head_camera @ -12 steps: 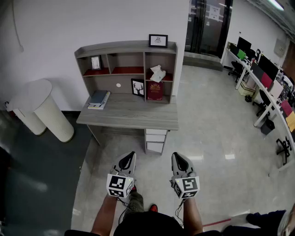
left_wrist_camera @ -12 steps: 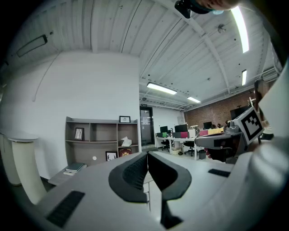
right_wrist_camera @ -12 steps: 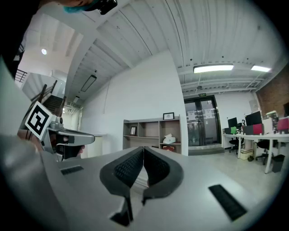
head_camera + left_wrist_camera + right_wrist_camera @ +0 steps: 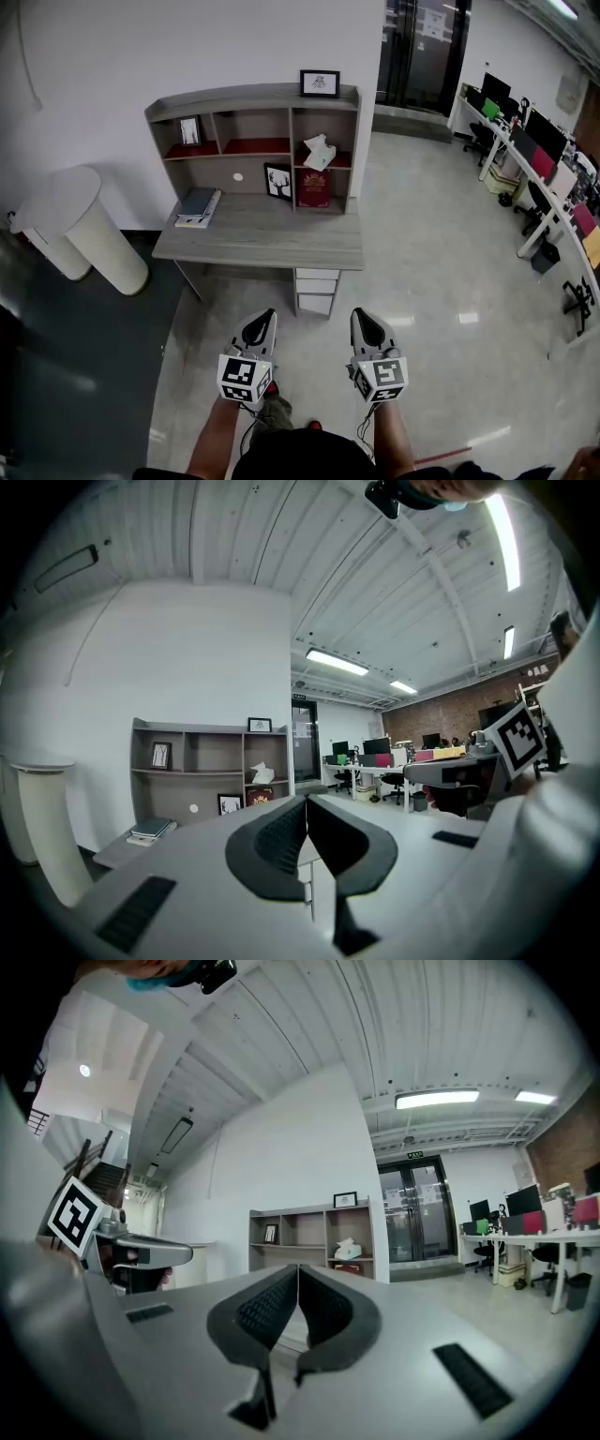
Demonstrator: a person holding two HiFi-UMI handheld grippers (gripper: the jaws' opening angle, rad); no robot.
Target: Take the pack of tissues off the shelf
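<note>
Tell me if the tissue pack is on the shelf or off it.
On the shelf: the tissue pack sits in its upper right compartment, untouched.

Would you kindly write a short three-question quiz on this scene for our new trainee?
1. True or false: the pack of tissues sits in the right-hand column of the shelf.
2. The left gripper and right gripper are: A) both shut and empty; B) both open; C) shut on the tissues.
3. Fill in: in the head view, the stack of books lies on the ____ side of the desk.
Key: 1 true; 2 A; 3 left.
</note>
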